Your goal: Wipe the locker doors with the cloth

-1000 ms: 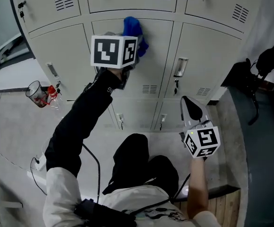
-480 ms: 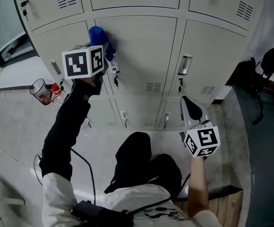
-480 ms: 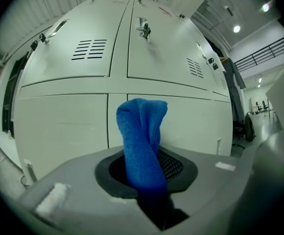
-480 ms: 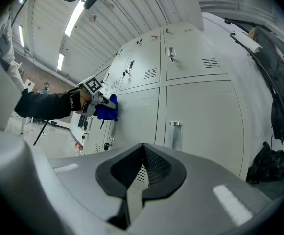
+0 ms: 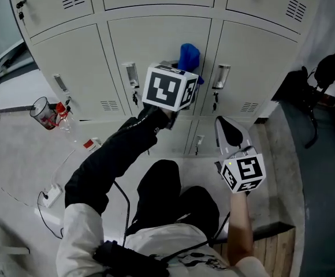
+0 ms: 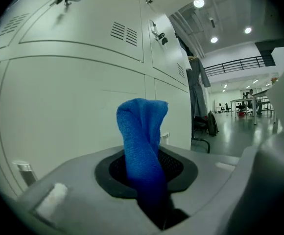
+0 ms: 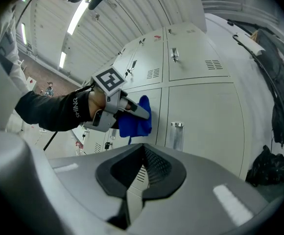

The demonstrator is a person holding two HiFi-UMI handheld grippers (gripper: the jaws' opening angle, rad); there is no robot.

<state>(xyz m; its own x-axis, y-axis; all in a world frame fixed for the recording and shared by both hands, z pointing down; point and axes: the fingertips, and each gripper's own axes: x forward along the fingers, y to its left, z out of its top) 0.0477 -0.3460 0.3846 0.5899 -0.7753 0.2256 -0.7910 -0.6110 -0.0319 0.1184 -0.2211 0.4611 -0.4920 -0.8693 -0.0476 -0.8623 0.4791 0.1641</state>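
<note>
The left hand-held gripper (image 5: 182, 77) was clamped on a bunched, bright blue microfibre cloth (image 5: 189, 55). It held the cloth up at the pale grey metal locker doors (image 5: 156, 39), near the right edge of the middle door. The right hand-held gripper (image 5: 230, 133) hung lower, apart from the lockers, its jaws closed on nothing.

Sleeve print: white letters running along the long black fabric sleeve (image 7: 59, 112). Looks like "SHIING" or close to it, only the "ING" end is properly clear tbh
Marker cubes: white cube with black square markers (image 5: 170, 88) and a second one (image 5: 244, 173), just blocky patterns, no letters or numbers
Locker doors: pale grey metal locker doors (image 5: 162, 45) have small tags up top in the left gripper view, too tiny to read
</note>
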